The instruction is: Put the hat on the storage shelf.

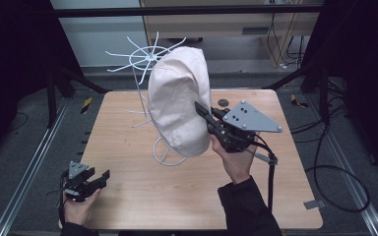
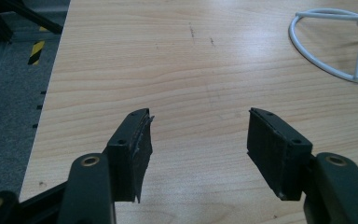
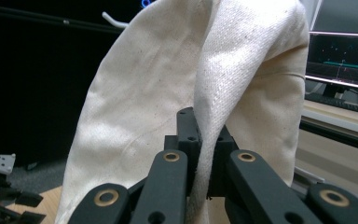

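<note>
The right gripper pinches the cream hat by its edge, to lift it by the white rack. The left gripper waits open.

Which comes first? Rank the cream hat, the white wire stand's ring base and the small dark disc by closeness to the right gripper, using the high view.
1. cream hat: clamped in the right gripper, to its left.
2. ring base: on the table, down-left of it under the hat.
3. small dark disc: on the table's far edge behind it.
</note>
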